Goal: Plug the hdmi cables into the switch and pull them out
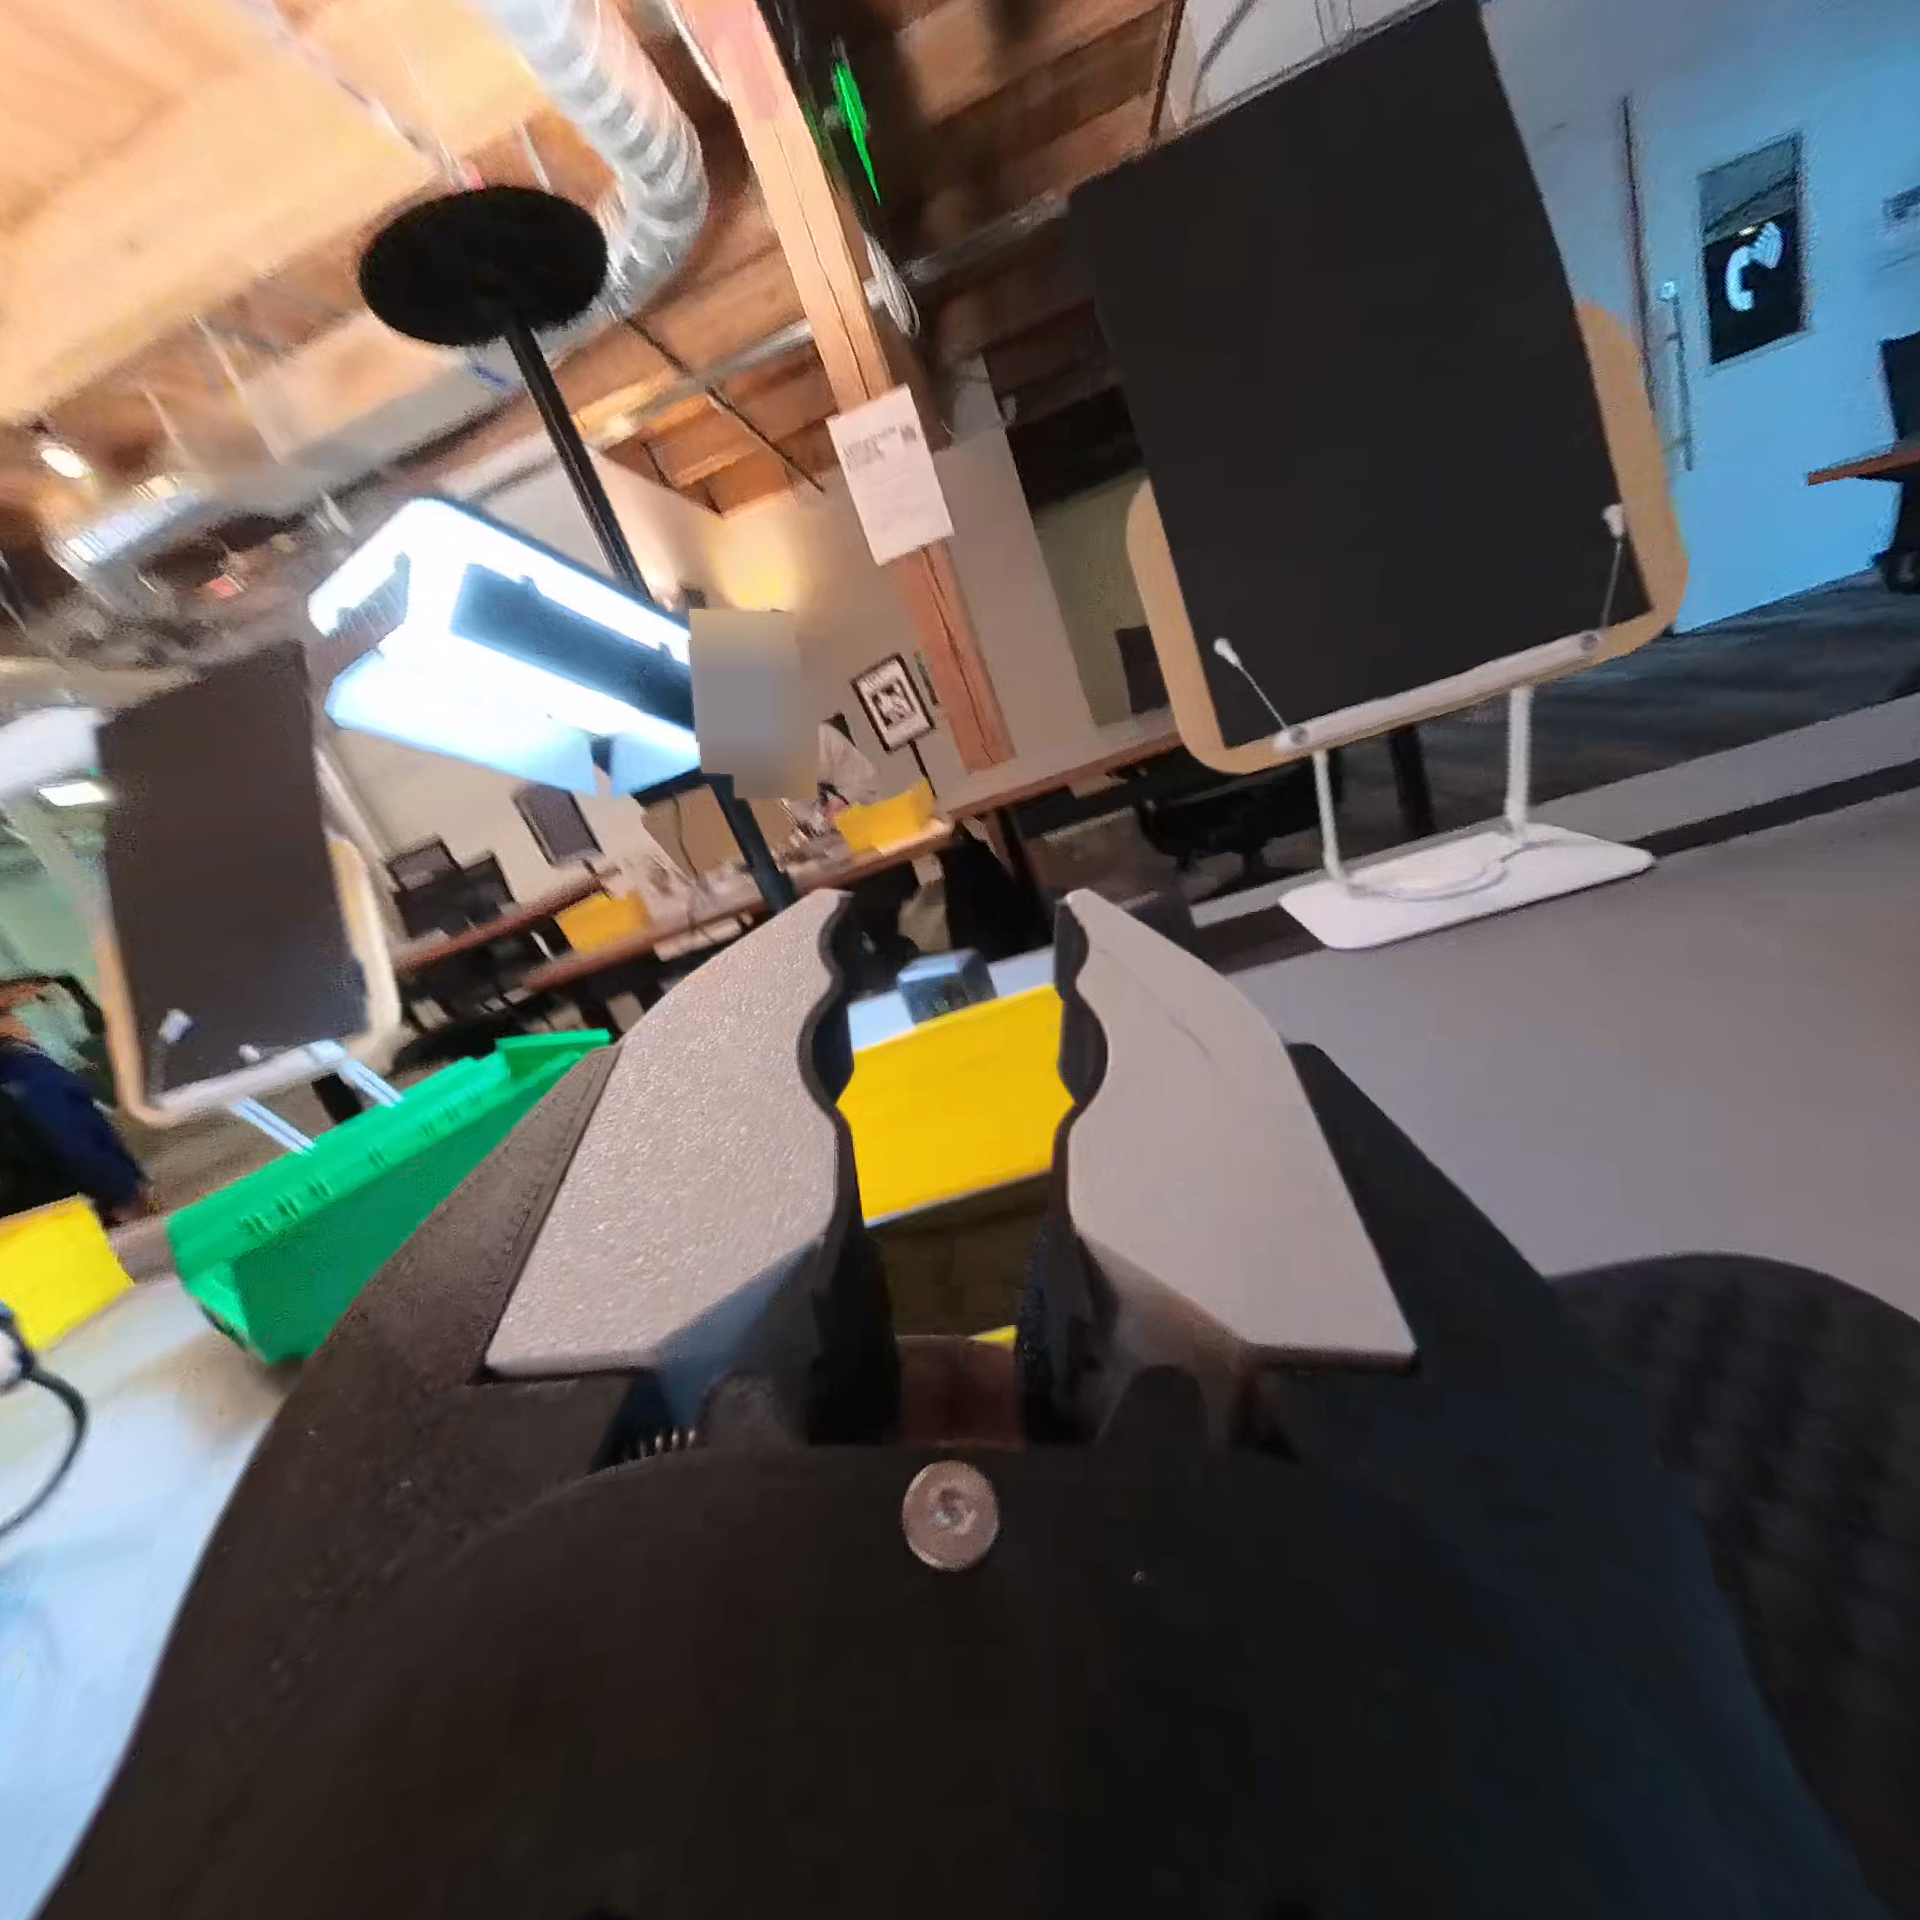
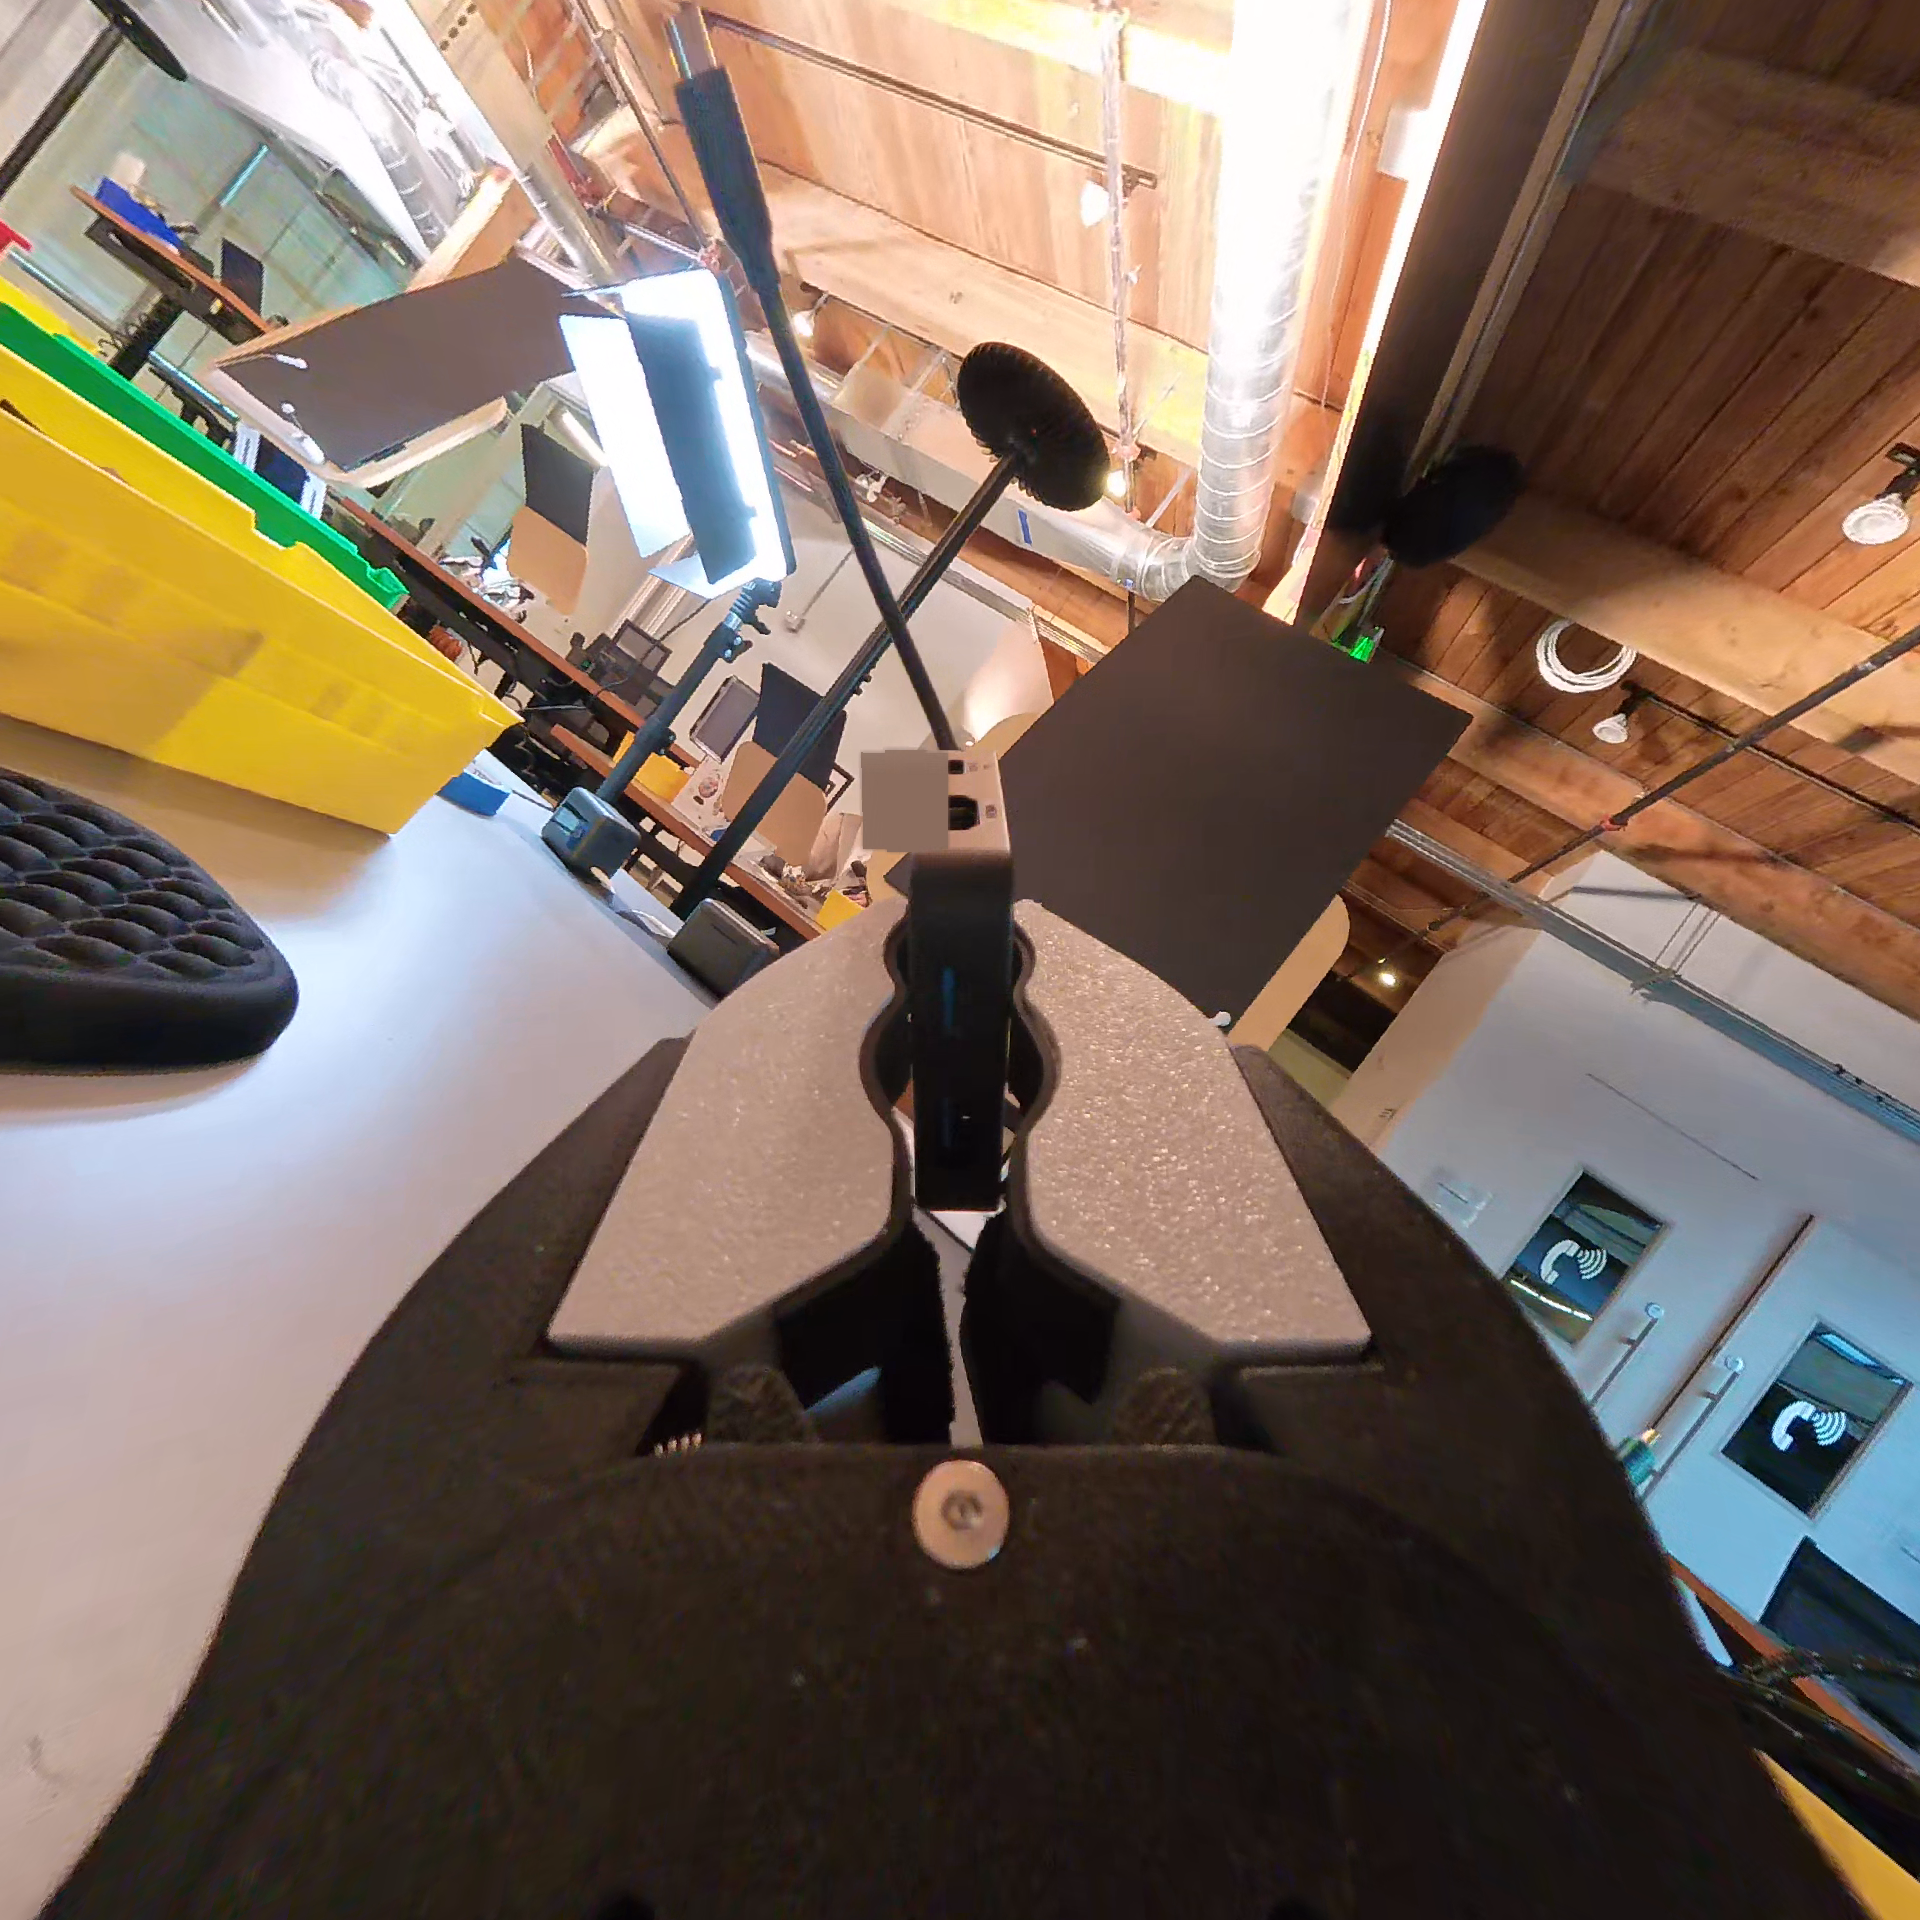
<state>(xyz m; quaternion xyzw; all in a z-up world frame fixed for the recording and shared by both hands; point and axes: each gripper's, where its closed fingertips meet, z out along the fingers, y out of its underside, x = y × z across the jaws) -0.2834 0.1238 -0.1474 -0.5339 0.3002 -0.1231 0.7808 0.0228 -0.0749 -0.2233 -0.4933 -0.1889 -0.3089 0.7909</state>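
Note:
In the right wrist view my right gripper (image 2: 958,935) is shut on a small box, the switch (image 2: 961,1049). Its near face is black with blue slots and its far end (image 2: 971,810) is silver with ports. A black HDMI cable (image 2: 831,468) runs from the switch's far end up and to the left to a thicker black plug body (image 2: 722,135). In the left wrist view my left gripper (image 1: 951,935) is open and empty, with a yellow bin (image 1: 956,1101) showing between its grey fingers (image 1: 707,1143). No switch or plug shows in that view.
A black mesh pad (image 1: 1766,1455) lies on the pale table (image 2: 416,1143) and also shows in the right wrist view (image 2: 114,914). Yellow bins (image 2: 208,644) and a green bin (image 1: 364,1184) stand at the table's far side. A lit light panel (image 2: 675,416) and black boards on stands (image 1: 1351,416) are behind. The gap from one gripper's tips to the other's is roughly 40 centimetres.

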